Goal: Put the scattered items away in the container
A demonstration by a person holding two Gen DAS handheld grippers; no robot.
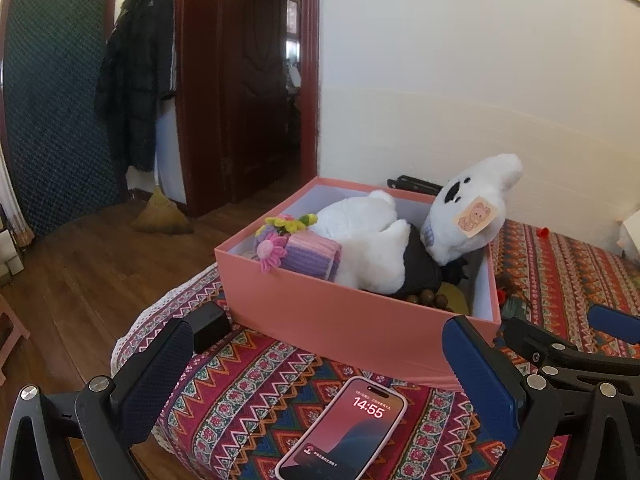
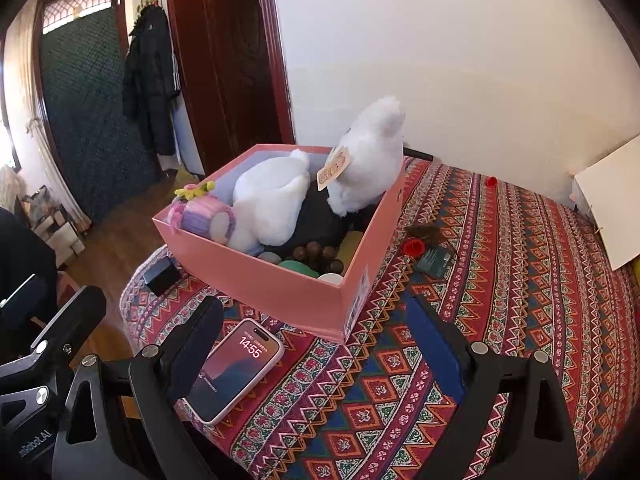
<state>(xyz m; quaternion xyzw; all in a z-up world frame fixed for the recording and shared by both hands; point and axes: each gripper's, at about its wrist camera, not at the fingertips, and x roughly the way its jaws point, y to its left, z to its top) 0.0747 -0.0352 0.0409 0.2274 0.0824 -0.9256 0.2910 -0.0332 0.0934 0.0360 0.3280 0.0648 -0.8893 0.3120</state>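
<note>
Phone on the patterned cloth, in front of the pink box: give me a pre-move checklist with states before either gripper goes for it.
1. Left gripper empty, jaws open: ok.
2. Right gripper empty, jaws open: ok.
3. Phone unobstructed, flat, screen up: ok.
4. Free space in pink box: not ok near the plush toy; the front corner holds small items, depth cannot tell.
5. Other strays outside: black box, red cap, dark card: not ok.
6. Phone's near edge on the cloth: cannot tell.

One pink box (image 2: 280, 284) — one phone (image 2: 236, 368), one plush toy (image 2: 280, 196).
</note>
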